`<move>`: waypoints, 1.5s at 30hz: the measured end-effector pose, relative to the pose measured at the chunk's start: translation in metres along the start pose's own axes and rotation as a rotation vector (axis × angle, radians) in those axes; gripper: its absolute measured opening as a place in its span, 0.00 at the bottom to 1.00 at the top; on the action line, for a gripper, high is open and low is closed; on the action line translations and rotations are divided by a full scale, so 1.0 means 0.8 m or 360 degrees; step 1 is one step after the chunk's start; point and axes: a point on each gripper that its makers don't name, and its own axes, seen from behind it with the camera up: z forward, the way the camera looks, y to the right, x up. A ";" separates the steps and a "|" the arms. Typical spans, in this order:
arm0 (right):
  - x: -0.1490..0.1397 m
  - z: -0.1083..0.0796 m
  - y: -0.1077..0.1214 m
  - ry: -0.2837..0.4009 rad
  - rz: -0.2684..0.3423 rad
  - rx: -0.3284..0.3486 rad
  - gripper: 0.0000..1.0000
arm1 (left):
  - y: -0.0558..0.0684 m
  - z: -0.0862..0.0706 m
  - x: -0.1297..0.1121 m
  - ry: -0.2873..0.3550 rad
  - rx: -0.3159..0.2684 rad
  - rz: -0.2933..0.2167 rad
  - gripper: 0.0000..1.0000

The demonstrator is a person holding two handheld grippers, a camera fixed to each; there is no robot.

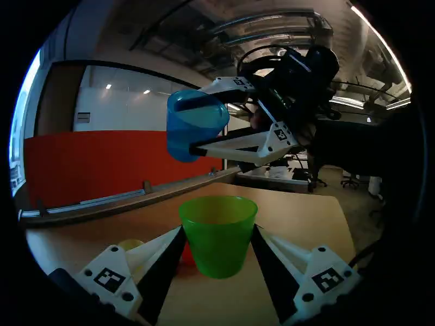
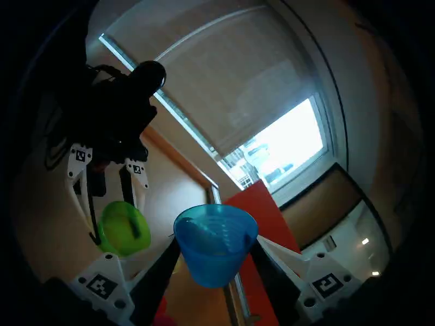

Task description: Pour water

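In the left gripper view, my left gripper [image 1: 218,245] is shut on a green cup [image 1: 218,234] that stands upright on the wooden table [image 1: 304,217]. Above it, the right gripper [image 1: 202,120] holds a blue cup [image 1: 191,129] tilted on its side, up in the air. In the right gripper view, my right gripper [image 2: 216,254] is shut on that blue cup [image 2: 215,249], which holds water. Farther off at the left there, the left gripper [image 2: 112,234] grips the green cup [image 2: 123,227].
A yellow object [image 1: 130,245] and a red object [image 1: 186,254] lie on the table behind the left finger. A red partition [image 1: 109,163] runs along the table's far edge. Office chairs [image 1: 353,179] stand off to the right. A bright window [image 2: 277,152] sits beside the red panel [image 2: 261,217].
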 end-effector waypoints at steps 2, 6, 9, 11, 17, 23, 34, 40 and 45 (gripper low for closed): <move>0.000 0.000 0.000 -0.0002 -0.0014 0.0001 0.88 | 0.000 0.000 0.001 0.0006 0.0001 -0.0004 0.82; 0.000 0.000 0.000 -0.0006 -0.0028 0.0003 0.88 | -0.001 0.001 0.003 0.0018 0.0002 -0.0013 0.82; 0.001 0.000 0.001 -0.0009 -0.0044 0.0002 0.88 | -0.002 0.001 0.003 0.0024 0.0004 -0.0017 0.82; 0.001 0.000 0.001 -0.0011 -0.0056 0.0002 0.88 | -0.001 0.001 0.004 0.0026 0.0005 -0.0017 0.82; 0.002 0.001 0.001 -0.0015 -0.0077 0.0007 0.88 | -0.002 0.001 0.007 0.0036 0.0005 -0.0018 0.82; 0.002 0.001 0.001 -0.0023 -0.0111 0.0008 0.88 | -0.003 0.000 0.007 0.0042 0.0004 -0.0025 0.82; 0.003 0.002 0.003 -0.0032 -0.0167 0.0002 0.88 | -0.002 -0.001 0.011 0.0054 0.0004 -0.0025 0.82; 0.005 0.001 0.005 -0.0032 -0.0185 -0.0005 0.88 | -0.003 0.000 0.011 0.0062 0.0008 -0.0023 0.82; 0.006 0.002 0.006 -0.0031 -0.0194 -0.0009 0.88 | -0.002 0.001 0.012 0.0067 0.0011 -0.0017 0.82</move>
